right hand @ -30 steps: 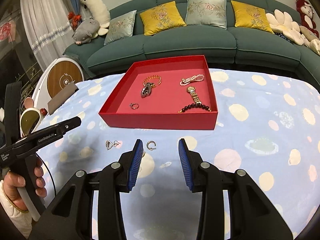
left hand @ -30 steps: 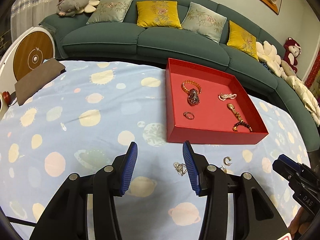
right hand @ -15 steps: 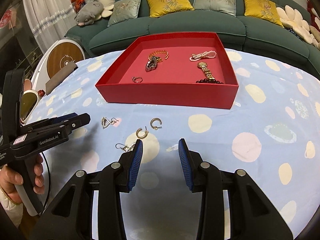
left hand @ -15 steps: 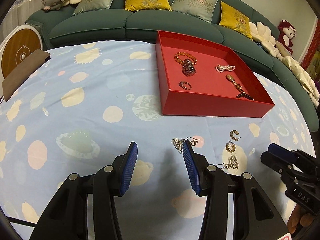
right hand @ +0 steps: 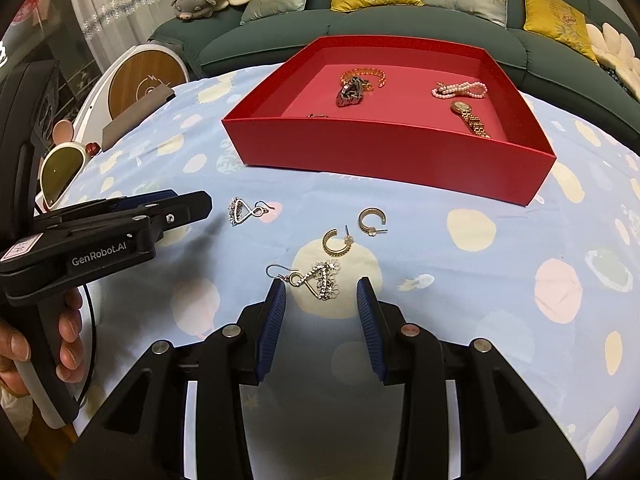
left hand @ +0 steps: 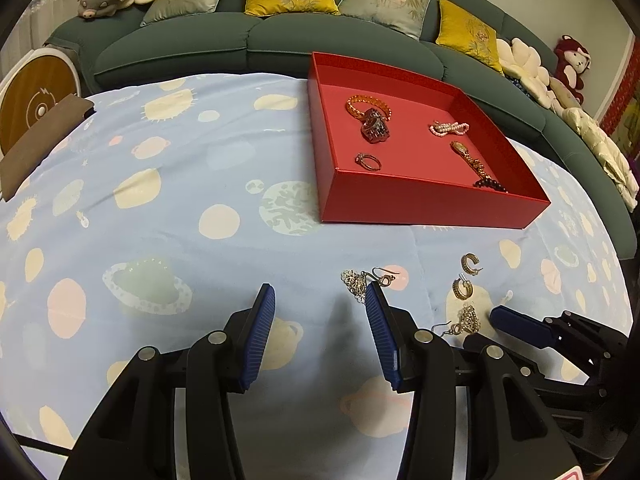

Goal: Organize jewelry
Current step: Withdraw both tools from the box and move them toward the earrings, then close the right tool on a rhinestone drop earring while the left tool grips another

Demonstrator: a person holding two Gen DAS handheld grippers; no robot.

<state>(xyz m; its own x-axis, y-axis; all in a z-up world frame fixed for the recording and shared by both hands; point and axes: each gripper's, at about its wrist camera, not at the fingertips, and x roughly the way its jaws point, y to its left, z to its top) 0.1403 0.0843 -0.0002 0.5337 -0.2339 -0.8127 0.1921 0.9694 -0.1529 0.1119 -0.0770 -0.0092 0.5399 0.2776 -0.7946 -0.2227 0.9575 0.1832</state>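
Note:
A red tray [left hand: 424, 204] [right hand: 384, 148] on the planet-print cloth holds a gold bracelet [left hand: 366, 104], a dark brooch [left hand: 375, 128], a ring [left hand: 368, 161], a pearl piece [left hand: 448, 129] and a gold watch [right hand: 470, 118]. In front of it lie two silver drop earrings [right hand: 320, 276] [right hand: 244, 212] and two gold hoop earrings [right hand: 336, 242] [right hand: 371, 220]. My right gripper [right hand: 322, 300] is open, low over the cloth, with the nearer silver earring just ahead between its fingertips. My left gripper [left hand: 320, 300] is open and empty; the other silver earring [left hand: 366, 280] lies at its right fingertip.
A green sofa [left hand: 280, 36] with cushions runs behind the table. A brown pad [left hand: 36, 140] lies at the cloth's left edge beside a round white and wood device [left hand: 32, 92]. Sunglasses [right hand: 60, 168] lie at the left in the right wrist view.
Both grippers have dropped lower and moved forward toward the loose earrings. The nearer silver earring now sits at the right gripper's fingertips. Both stay open.

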